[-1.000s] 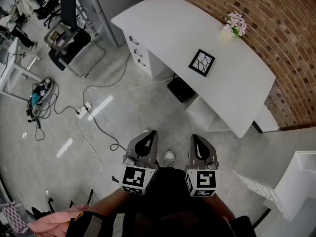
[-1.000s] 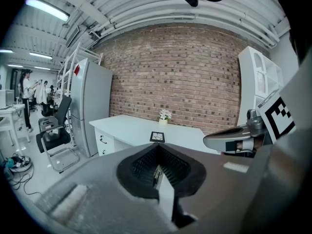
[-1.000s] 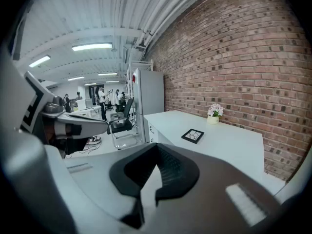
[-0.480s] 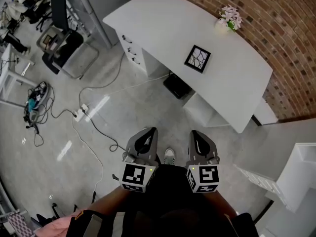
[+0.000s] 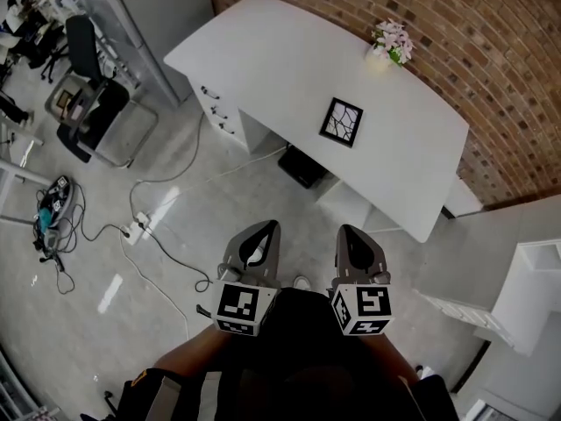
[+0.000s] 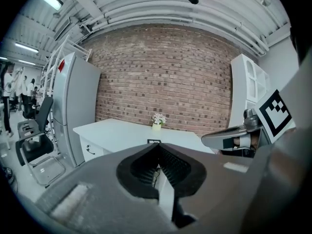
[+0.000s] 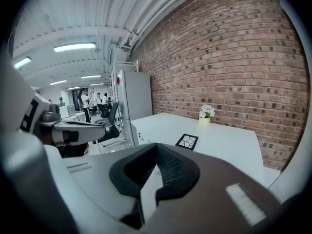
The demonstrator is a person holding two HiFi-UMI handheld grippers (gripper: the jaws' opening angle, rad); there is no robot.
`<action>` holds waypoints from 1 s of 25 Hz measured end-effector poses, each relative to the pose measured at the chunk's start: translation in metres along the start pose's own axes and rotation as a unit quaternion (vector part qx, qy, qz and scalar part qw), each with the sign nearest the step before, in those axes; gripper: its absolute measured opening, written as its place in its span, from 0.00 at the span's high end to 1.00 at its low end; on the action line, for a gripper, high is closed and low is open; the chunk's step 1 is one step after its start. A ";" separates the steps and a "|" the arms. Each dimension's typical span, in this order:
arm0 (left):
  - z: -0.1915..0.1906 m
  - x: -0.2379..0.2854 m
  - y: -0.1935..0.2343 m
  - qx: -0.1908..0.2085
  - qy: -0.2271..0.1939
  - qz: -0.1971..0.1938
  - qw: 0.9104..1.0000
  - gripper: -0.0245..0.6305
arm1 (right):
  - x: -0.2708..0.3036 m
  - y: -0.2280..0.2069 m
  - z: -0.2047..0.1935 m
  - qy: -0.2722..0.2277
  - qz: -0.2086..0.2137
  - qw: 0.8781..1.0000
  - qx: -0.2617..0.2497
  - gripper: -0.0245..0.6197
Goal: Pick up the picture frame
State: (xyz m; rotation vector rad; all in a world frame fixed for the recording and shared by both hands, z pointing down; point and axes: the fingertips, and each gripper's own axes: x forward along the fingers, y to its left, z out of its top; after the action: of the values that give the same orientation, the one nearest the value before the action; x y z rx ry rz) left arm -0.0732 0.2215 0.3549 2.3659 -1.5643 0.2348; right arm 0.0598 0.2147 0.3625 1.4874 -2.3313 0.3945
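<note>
A black picture frame (image 5: 341, 122) with a white cracked pattern lies flat on the white desk (image 5: 263, 51), well ahead of both grippers; it also shows in the right gripper view (image 7: 187, 141) and as a sliver in the left gripper view (image 6: 154, 141). My left gripper (image 5: 262, 237) and right gripper (image 5: 348, 241) hang side by side over the floor, both shut and empty, pointing toward the desk.
A small pot of pink flowers (image 5: 391, 42) stands at the desk's far edge by the brick wall (image 5: 491, 68). A black box (image 5: 303, 166) sits under the desk. Cables (image 5: 158, 226) trail over the floor at left, near an office chair (image 5: 92, 103). A white cabinet (image 5: 517, 296) stands at right.
The desk and frame have shifted left and slightly down in the head view as I move toward them. Both grippers stayed shut and side by side.
</note>
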 end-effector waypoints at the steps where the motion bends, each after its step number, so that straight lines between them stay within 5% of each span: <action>1: 0.004 0.003 0.004 0.001 -0.001 -0.008 1.000 0.97 | 0.003 0.002 0.006 -0.003 -0.007 1.000 0.000 0.96; 12: 0.021 0.025 0.047 0.013 0.002 -0.069 0.998 0.97 | 0.037 0.017 0.031 -0.008 -0.067 0.998 0.017 0.96; 25: 0.022 0.036 0.086 0.012 0.008 -0.094 0.995 0.97 | 0.067 0.040 0.036 -0.002 -0.091 0.996 0.026 0.96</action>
State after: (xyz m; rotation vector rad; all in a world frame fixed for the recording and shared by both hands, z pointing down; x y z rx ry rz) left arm -0.1385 0.1515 0.3581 2.5036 -1.3274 0.2310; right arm -0.0074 0.1620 0.3565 1.7087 -2.1810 0.4053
